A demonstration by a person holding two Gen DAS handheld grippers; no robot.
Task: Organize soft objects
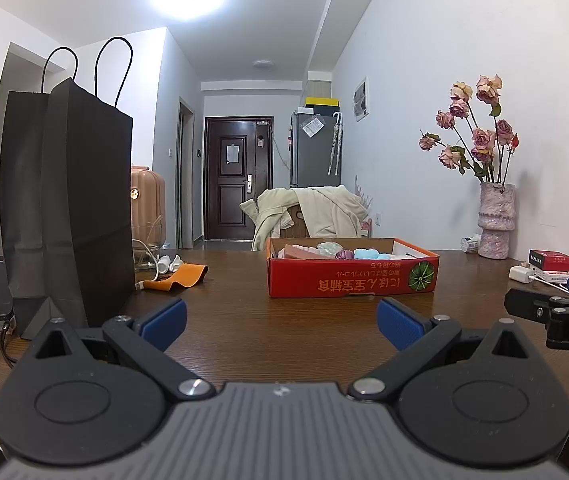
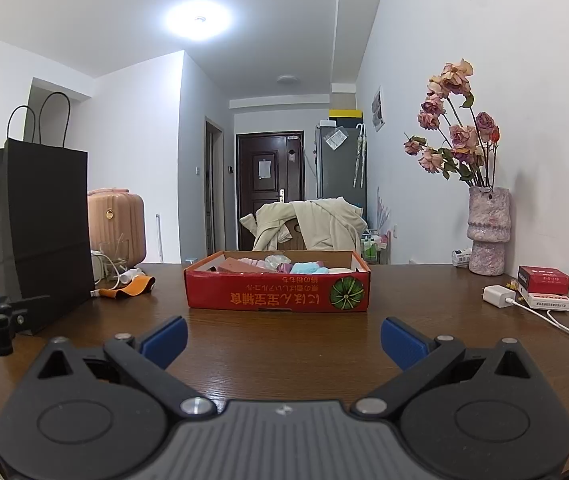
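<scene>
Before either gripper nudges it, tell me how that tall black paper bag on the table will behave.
The black paper bag stands tall on a narrow folded base, so a push near its top would probably tip it. Its thin creased sides look likely to buckle rather than stay stiff. The cord handles look floppy. How heavy it is can't be judged; its contents are hidden.

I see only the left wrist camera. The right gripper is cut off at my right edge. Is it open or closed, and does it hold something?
Observer: The right gripper is open and empty, its blue pads wide apart over the table.
Operator: Where is the red box from its side?
Observer: The red box sits straight ahead of it, about centred between its fingers.
Operator: Is any cable in its way?
Observer: No. A white cable runs from the charger off to the right, clear of the path to the box.
</scene>
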